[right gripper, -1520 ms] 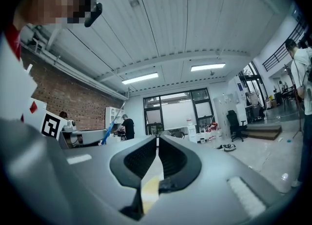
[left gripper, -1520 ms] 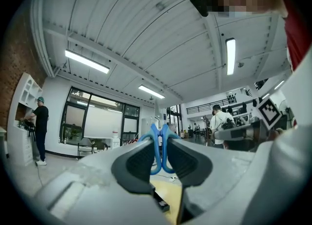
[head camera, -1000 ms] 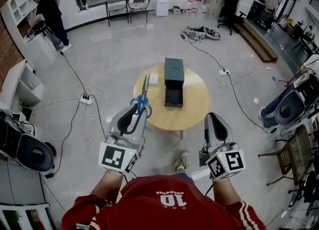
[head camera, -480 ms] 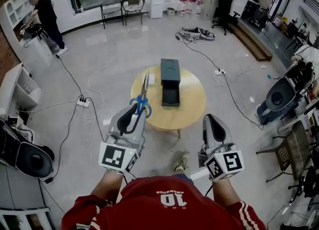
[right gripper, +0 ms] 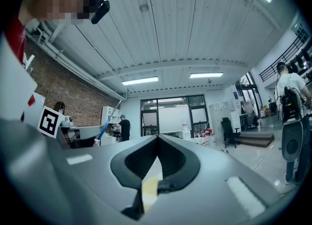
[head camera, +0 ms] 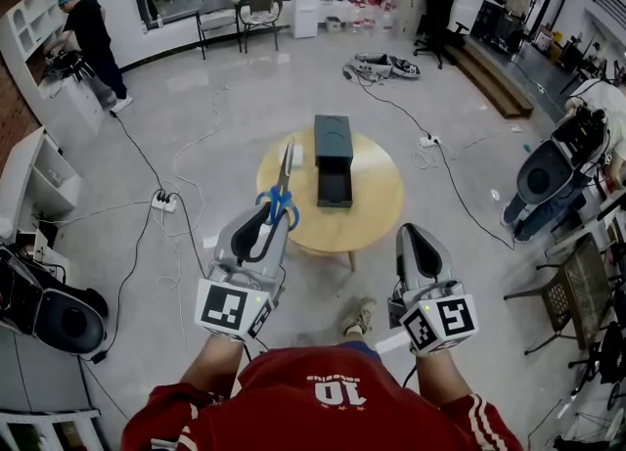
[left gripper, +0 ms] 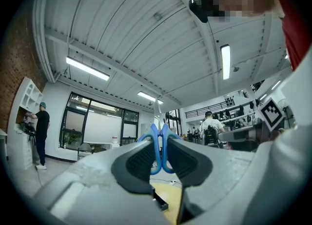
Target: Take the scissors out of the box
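Observation:
The scissors (head camera: 282, 193) have blue handles and long steel blades that point up and away from me. My left gripper (head camera: 270, 216) is shut on the handles and holds them in the air, in front of the round wooden table (head camera: 383, 201). In the left gripper view the blue handle loops (left gripper: 159, 142) are pinched between the dark pads (left gripper: 141, 161). The dark box (head camera: 333, 140) lies on the table with its drawer (head camera: 335, 187) pulled out toward me. My right gripper (head camera: 417, 238) hovers to the right, shut with nothing in it; its tips (right gripper: 157, 141) meet.
Cables and a power strip (head camera: 168, 199) trail over the floor left of the table. A person (head camera: 90, 36) stands at white shelves at the far left. Chairs (head camera: 241, 11) line the back wall. Office chairs and another person (head camera: 562, 167) are at the right.
Both grippers have stayed where they were, the scissors still held. The head view has shifted slightly, so the table and box sit a little higher and further left.

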Motion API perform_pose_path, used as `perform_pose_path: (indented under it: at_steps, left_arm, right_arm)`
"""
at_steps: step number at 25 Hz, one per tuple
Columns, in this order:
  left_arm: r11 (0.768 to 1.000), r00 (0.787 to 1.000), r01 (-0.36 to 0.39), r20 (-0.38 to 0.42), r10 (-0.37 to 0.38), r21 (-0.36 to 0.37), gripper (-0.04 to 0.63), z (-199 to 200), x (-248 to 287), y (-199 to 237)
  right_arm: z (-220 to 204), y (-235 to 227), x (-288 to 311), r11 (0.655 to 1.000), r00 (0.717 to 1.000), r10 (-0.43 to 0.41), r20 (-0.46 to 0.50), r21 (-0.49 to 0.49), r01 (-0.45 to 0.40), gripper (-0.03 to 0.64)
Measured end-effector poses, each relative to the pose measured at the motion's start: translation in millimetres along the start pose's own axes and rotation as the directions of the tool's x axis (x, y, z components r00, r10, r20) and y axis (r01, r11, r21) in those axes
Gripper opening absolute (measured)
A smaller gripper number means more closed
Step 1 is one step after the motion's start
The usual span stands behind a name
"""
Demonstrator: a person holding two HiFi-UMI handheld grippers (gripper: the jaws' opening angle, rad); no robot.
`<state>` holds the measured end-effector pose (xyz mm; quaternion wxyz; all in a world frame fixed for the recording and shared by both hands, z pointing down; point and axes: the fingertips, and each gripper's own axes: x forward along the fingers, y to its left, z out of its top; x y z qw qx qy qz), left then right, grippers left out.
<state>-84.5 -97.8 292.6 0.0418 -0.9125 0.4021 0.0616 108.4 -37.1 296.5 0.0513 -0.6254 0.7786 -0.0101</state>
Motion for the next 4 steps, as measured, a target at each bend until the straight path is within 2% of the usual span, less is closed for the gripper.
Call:
perform_pose_path:
  at_steps: [4]
  left_arm:
    - [1.000,1.000,-0.001,-0.002,0.001,0.004,0.097,-4.2,-4.5,-5.7]
  right_arm:
    - [-4.2,0.7,-6.4,1.000,1.000,-0.001,-0.001,0.004,0.001,-0.009]
